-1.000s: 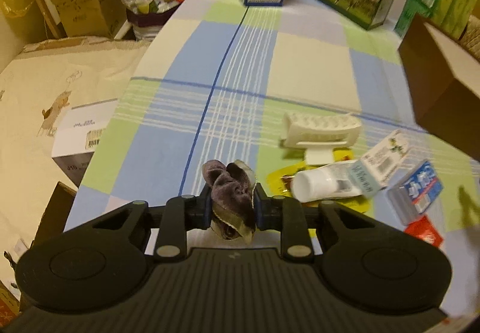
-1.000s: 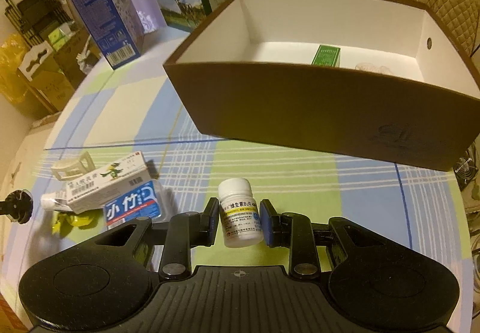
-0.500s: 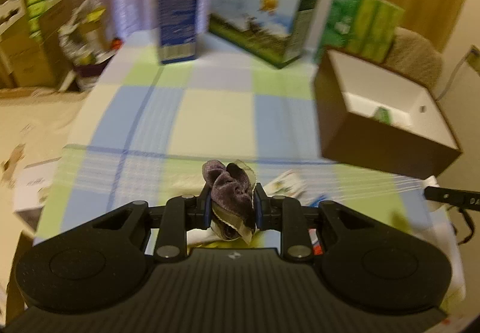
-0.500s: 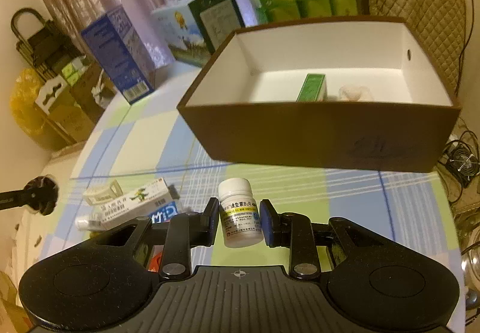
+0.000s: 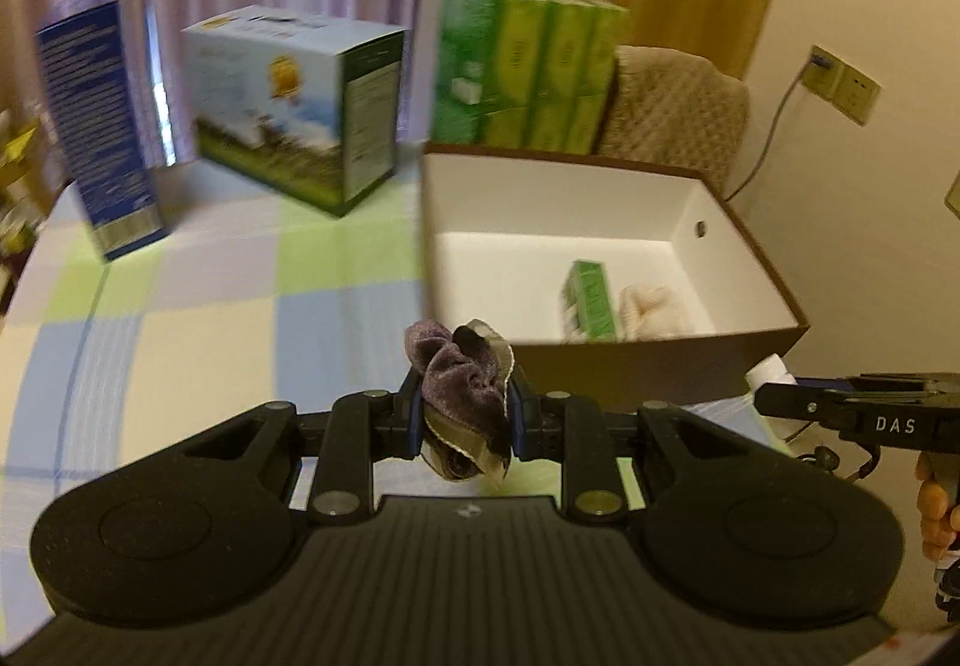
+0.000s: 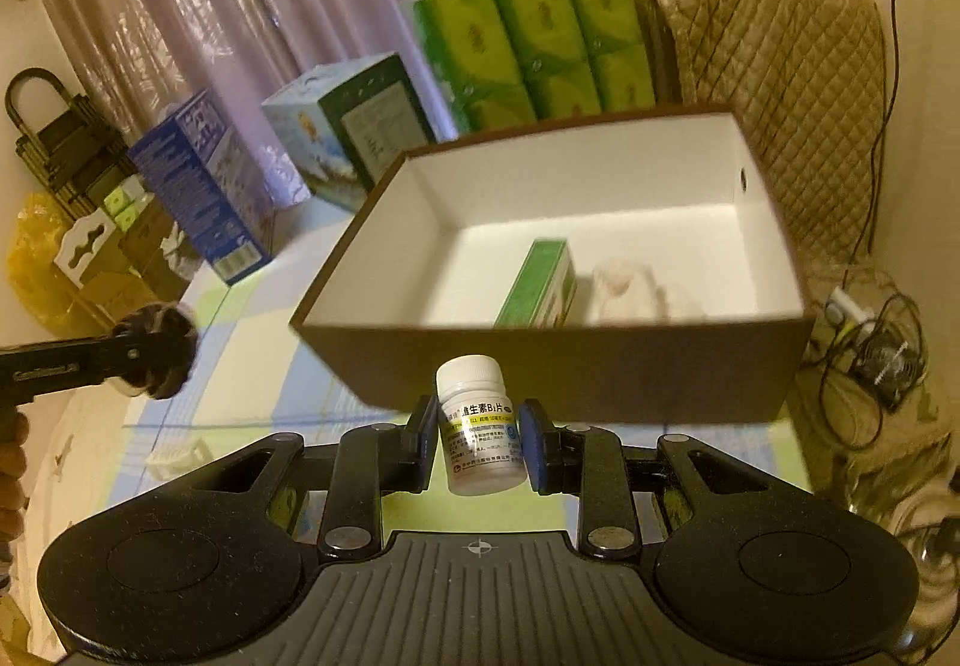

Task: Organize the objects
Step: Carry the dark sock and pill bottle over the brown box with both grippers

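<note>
Your left gripper (image 5: pixel 465 414) clamps a crumpled purple fabric scrunchie (image 5: pixel 461 384); your right gripper (image 6: pixel 480 441), marked "DAS", grips a white plastic pill bottle (image 6: pixel 478 426) labelled "B1"

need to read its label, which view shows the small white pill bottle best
The right wrist view: the small white pill bottle sits centred and upright in the right gripper, label facing the camera. The left wrist view shows only its white cap at the gripper's tip.

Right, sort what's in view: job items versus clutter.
Job: purple scrunchie in left gripper; pill bottle in right gripper; brown box.
Clutter: blue carton, milk carton, green tissue packs.
</note>
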`<state>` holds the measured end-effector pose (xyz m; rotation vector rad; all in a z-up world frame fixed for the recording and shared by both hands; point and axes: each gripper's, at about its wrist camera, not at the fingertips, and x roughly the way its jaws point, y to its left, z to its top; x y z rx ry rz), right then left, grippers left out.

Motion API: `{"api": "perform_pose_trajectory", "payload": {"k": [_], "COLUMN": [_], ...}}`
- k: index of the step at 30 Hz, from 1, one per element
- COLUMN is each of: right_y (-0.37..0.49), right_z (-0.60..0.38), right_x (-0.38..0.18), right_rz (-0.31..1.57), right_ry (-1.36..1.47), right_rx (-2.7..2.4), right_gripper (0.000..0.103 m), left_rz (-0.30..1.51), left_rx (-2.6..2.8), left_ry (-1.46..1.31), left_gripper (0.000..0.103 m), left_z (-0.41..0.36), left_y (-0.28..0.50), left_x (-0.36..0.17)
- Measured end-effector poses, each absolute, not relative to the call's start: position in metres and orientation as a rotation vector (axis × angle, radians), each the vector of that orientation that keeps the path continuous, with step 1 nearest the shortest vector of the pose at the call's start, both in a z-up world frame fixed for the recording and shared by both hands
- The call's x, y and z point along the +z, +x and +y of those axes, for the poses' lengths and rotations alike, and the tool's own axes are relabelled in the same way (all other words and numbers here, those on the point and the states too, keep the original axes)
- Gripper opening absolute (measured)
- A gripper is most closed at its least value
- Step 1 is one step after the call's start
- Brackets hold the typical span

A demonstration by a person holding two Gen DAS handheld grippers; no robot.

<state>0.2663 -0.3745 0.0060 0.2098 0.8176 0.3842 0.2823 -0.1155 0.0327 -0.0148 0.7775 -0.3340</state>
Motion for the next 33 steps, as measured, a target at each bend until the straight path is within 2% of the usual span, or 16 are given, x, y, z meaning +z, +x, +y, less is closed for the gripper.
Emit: {"api": "perform_pose_trajectory", "payload": {"k": [10,33], "right_y": [0.32,0.403], "right_z": [-0.387,-0.387], "right_x": [0.016,-0.033], "right_rz": [0.796,0.947], "right_ry": [0.149,0.108], "right_rx": [0.407,0.406], "right_gripper": [0.026,0.026], "left_rz": [0.794,0.968], "left_rx": [-0.37,-0.371], "left_ry": [0.04,0.149], "left_gripper": [0.022,0.022], "left_z": [-0.176,-0.235], "left_y": [0.341,0.421], "left_x": [0.028,-0.032]}}
